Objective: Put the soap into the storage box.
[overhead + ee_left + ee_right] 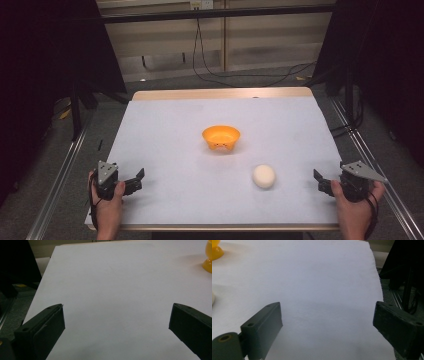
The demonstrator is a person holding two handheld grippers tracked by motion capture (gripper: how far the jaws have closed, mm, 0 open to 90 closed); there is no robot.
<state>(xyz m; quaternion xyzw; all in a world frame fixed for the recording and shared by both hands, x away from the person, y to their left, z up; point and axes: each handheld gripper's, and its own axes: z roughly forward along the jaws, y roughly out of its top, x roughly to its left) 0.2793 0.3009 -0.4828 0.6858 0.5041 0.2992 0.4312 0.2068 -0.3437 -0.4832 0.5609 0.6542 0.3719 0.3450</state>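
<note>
An orange bowl stands upright near the middle of the white tabletop. A pale round ball lies on the table in front of it, to the right. A hand holds my left gripper at the front left edge, open, jaws pointing inward with nothing between them. At the front right edge my right gripper is open too, a short way right of the ball. In the left gripper view, my left gripper faces bare table, with the bowl at the far right. In the right gripper view, my right gripper stands wide, with the bowl at the top left.
The table's wooden rim shows at the far side. Metal rails run along both sides on the floor. Black cables lie on the floor beyond the table, with dark curtains at left and right.
</note>
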